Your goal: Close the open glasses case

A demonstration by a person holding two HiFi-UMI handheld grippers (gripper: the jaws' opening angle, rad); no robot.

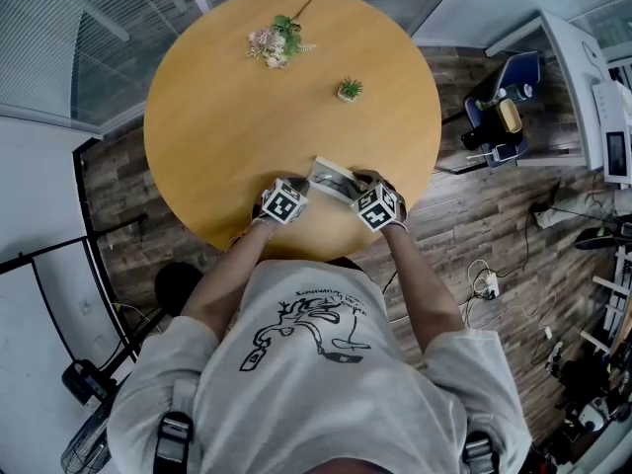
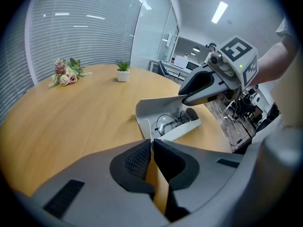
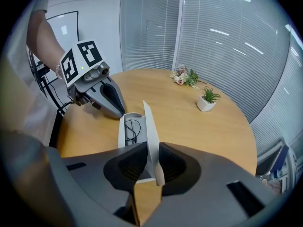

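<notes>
We see the left claw (image 2: 152, 143) pressed together with nothing in it, its tips just short of the near end of the open glasses case (image 2: 183, 130), which lies on the round counter (image 2: 71, 126). The right claw (image 3: 152, 148) is spread. The case's raised lid (image 3: 149, 122) stands upright between its 2 jaws, which sit loosely round it and do not pinch it. Just beyond that claw's tips, the tray holds 1 pair of glasses (image 3: 132, 129). The 2 claws face each other, 1 at each end of the case. Well beyond both claws, a small potted plant (image 1: 350, 90) and a bunch of flowers (image 1: 276, 42) sit on the counter.
</notes>
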